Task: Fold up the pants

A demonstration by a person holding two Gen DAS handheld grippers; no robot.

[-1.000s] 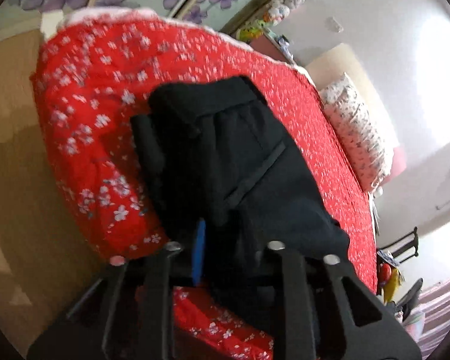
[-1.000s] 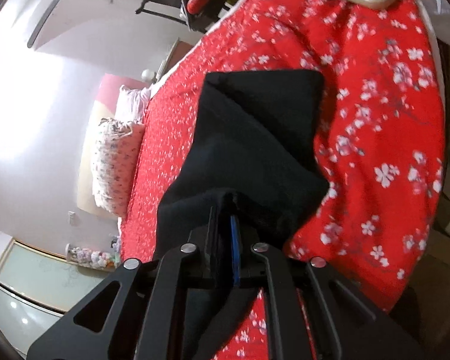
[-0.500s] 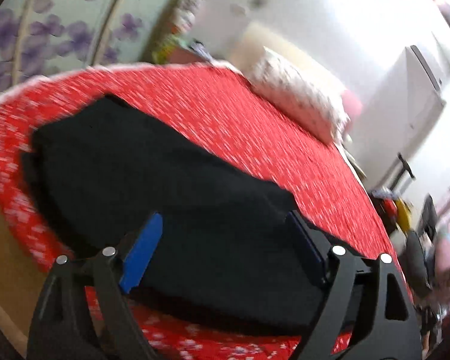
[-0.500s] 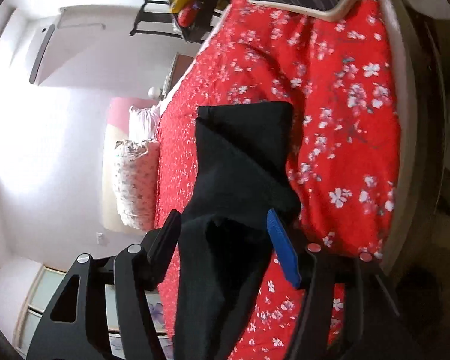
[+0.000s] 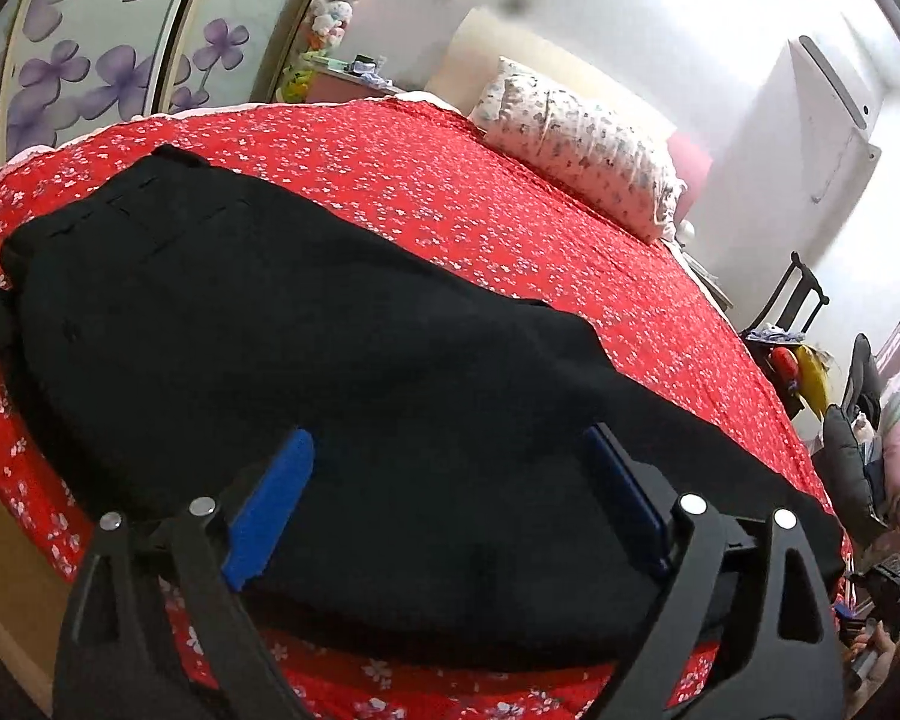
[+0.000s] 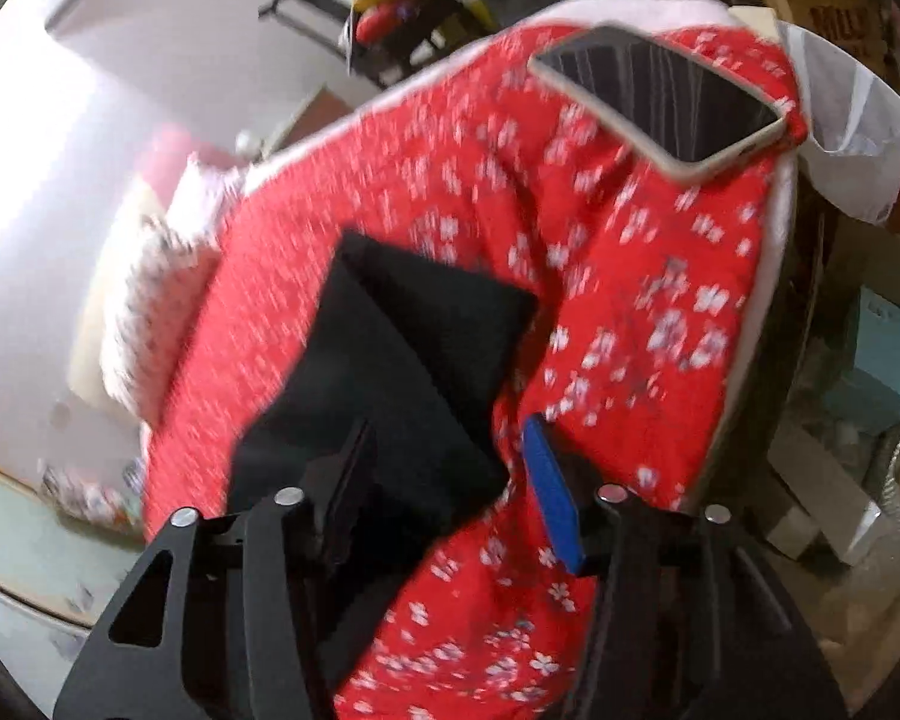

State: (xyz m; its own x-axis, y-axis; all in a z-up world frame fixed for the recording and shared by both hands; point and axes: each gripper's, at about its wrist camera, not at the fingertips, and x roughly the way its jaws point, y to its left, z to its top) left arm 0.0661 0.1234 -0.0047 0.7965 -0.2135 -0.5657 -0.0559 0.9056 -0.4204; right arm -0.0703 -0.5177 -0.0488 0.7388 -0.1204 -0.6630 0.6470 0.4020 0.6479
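Pants of black soft cloth point(image 5: 306, 324) lie folded lengthwise on the red bedspread with small white flowers point(image 5: 510, 198), near the foot edge of the bed; in the right wrist view the leg end point(image 6: 426, 324) lies flat with one layer a little shifted over the other. The left gripper point(image 5: 444, 480) is over the middle of the cloth with its blue pads point(image 5: 270, 504) wide apart and holding nothing. The right gripper point(image 6: 444, 480) is also spread, one finger over the black cloth and the other over the bedspread, and no cloth is pinched. I judge that the first fold is laid down and the step in hand is the release before a new grasp. The next move probably needs each gripper to take one end, or both at the leg end, and bring it over toward the waist. A flowered white pillow point(image 5: 576, 144) is far at the head, and a phone with pale case point(image 6: 660, 102) lies on the bed corner, well apart from the pants.
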